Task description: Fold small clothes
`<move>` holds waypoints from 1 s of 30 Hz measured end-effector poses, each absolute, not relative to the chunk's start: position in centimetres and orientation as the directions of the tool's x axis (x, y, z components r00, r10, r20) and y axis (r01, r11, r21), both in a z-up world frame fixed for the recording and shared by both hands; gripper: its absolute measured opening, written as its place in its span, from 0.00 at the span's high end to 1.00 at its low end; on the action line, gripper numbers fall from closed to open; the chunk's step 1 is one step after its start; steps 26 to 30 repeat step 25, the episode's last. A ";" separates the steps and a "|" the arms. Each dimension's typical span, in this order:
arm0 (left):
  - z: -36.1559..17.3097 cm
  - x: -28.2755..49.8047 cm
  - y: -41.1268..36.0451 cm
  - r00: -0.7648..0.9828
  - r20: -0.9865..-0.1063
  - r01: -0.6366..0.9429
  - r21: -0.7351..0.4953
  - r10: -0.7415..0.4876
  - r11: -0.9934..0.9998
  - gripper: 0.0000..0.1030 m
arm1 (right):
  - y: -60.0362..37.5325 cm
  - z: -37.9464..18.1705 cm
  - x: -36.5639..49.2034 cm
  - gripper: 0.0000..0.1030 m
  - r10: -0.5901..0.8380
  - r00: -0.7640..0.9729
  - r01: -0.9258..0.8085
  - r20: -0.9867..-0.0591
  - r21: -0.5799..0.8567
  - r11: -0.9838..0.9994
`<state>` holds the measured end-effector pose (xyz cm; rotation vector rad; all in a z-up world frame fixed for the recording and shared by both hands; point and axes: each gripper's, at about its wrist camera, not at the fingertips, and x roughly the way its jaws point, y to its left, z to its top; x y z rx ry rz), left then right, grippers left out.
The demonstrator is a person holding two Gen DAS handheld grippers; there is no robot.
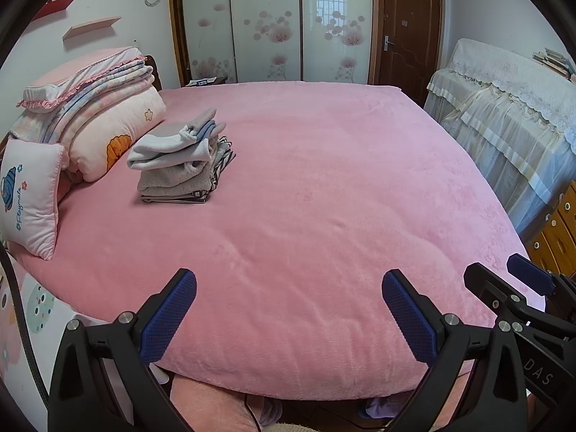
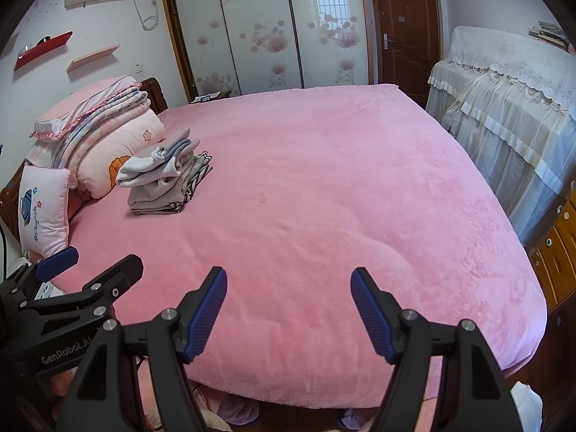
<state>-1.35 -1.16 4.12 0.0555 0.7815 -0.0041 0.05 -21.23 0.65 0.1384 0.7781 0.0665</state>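
Note:
A stack of folded small clothes (image 1: 181, 160) in grey, white and stripes rests on the pink bed (image 1: 324, 198), far left near the pillows; the right wrist view shows the same stack (image 2: 163, 180). My left gripper (image 1: 289, 284) hovers open over the bed's near edge, nothing between its blue pads. My right gripper (image 2: 289, 280) is open too, beside it at the same edge and holding nothing. Each gripper shows at the side of the other's view: the right gripper (image 1: 504, 277) and the left gripper (image 2: 104, 259).
Folded quilts and pillows (image 1: 97, 122) pile at the bed's left head end, with a small cushion (image 1: 30, 194) in front. A lace-covered piece of furniture (image 1: 511, 108) and wooden drawers (image 1: 558, 230) stand right. A wardrobe (image 1: 266, 21) and door (image 1: 406, 28) are behind.

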 end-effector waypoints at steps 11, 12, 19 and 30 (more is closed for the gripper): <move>4.0 -1.3 -0.8 0.706 -0.708 0.033 0.036 0.002 0.999 0.01 | -21.4 0.6 0.2 0.30 0.110 0.711 -0.007 -0.695 0.149 0.989; 4.0 -1.3 -0.7 0.706 -0.708 0.034 0.035 0.001 0.999 0.01 | -21.4 0.6 0.1 0.30 0.110 0.712 -0.008 -0.694 0.149 0.989; 4.0 -1.3 -0.6 0.706 -0.708 0.034 0.037 0.002 0.999 0.01 | -21.5 0.5 0.2 0.30 0.110 0.711 -0.008 -0.694 0.149 0.989; 4.0 -1.3 -0.6 0.706 -0.708 0.033 0.036 0.002 0.999 0.01 | -21.5 0.5 0.2 0.30 0.109 0.713 -0.007 -0.693 0.148 0.989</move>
